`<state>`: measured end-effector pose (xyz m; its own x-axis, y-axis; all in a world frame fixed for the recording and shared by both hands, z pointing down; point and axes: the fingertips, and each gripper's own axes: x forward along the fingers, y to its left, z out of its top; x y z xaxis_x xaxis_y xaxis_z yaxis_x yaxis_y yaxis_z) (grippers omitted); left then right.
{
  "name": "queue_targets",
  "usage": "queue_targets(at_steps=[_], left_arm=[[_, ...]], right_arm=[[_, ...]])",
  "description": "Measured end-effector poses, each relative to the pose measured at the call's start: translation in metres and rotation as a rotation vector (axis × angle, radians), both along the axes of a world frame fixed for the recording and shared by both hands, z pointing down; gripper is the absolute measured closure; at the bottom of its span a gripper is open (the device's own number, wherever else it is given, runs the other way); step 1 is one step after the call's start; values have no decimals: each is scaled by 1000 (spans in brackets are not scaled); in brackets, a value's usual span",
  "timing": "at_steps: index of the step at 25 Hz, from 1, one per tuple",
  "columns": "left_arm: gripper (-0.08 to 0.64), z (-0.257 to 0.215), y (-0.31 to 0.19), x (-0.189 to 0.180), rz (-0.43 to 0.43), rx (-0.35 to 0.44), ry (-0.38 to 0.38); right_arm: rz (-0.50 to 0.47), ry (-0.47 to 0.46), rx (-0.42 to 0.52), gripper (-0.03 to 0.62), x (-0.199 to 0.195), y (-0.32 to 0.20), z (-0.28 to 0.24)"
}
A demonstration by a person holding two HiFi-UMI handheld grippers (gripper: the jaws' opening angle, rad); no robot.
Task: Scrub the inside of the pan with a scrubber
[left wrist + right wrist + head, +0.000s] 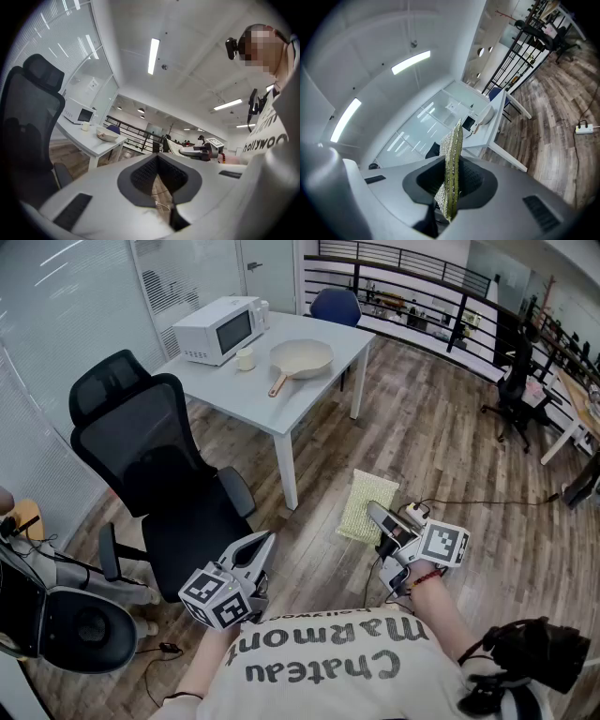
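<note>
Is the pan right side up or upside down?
Right side up: the pan shows its pale hollow inside, resting flat on the white table.

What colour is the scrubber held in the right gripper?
The scrubber is pale yellow-green; the head view shows it best.

Head view steeply downward, both gripper views upward, table [246, 392] shared

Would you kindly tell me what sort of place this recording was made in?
Most likely an office, perhaps on an upper level: a black office chair, a white table carrying a microwave, and a black railing behind it.
</note>
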<state>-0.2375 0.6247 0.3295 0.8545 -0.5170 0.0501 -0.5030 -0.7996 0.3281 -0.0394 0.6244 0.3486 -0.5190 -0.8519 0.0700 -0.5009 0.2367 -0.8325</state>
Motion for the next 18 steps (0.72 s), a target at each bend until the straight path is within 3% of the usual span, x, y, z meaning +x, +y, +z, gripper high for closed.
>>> queue_targets(at_steps=[4, 12, 18], left_arm=[[560, -1, -6, -2, 3, 7, 3], [560, 10, -10, -2, -2, -26, 11], [560, 32, -15, 5, -14, -108, 39]], right_arm=[[-39, 84, 82, 532, -6, -9, -15], [-16, 34, 15, 531, -6, -8, 1], [85, -8, -245, 531, 16, -3, 50]])
